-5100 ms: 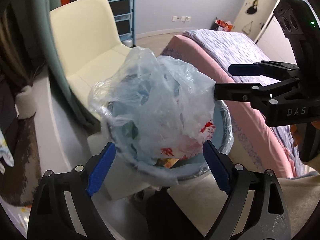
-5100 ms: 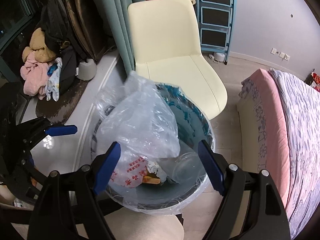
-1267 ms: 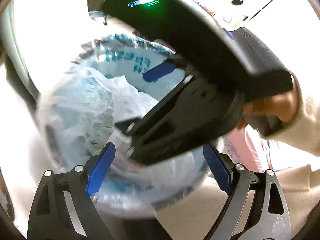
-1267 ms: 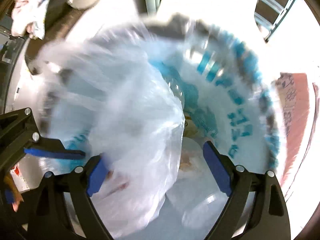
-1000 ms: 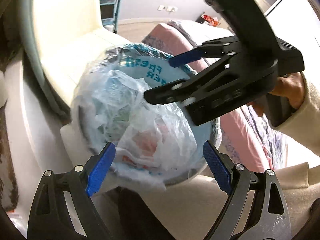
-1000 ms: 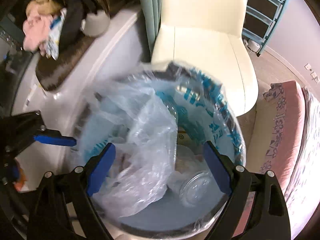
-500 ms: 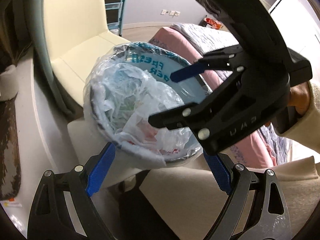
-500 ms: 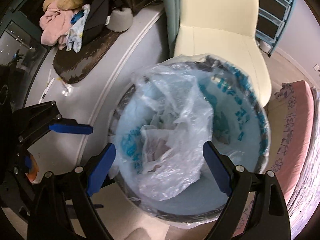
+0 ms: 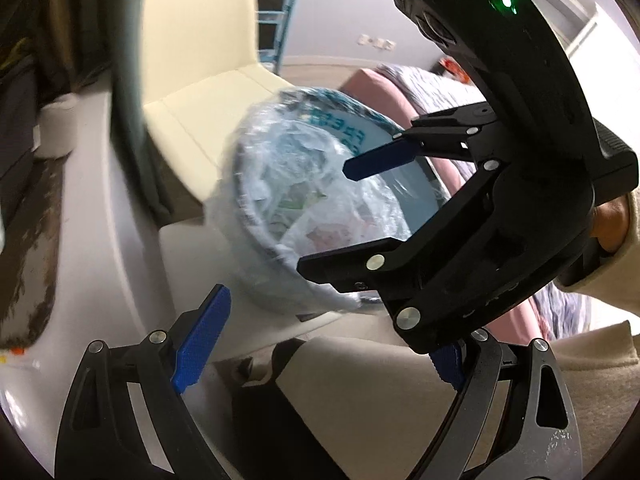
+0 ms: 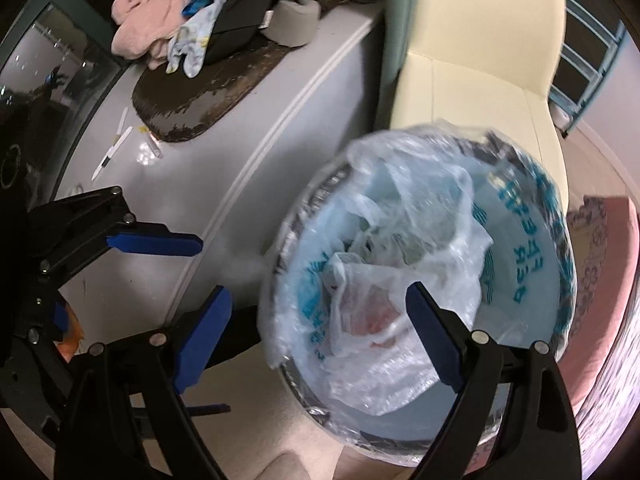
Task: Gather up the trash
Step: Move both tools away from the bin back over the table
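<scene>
Left wrist view:
Our left gripper (image 9: 320, 340): spread wide, nothing between its blue pads, hanging above the floor in front of the bin.
Our right gripper (image 9: 360, 216): crosses the picture from the right, spread, nothing pinched, its tips over the bin's mouth.
Bin (image 9: 256, 256): round, lined with a clear liner printed in blue, standing beside a cream chair (image 9: 208, 64) and a pink bed (image 9: 404, 100).
Trash bag (image 9: 320, 200): thin, crumpled, see-through plastic sitting inside the bin.

Right wrist view:
Our right gripper (image 10: 320, 344): spread, holding nothing; one finger lies over the trash bag (image 10: 404, 280), the other stands outside the bin (image 10: 292, 376).
Our left gripper (image 10: 168, 244): to the left over the pale floor (image 10: 200, 148), well apart from the bin, spread.
Handling, as we judge it: the bag looks light, soft and slippery, and it will collapse and may tear if snagged.
Where to grip, as we judge it: the bunched upper folds of the bag, or the liner (image 10: 548, 208) where it folds over the rim, pinching gathered film instead of a single layer.
</scene>
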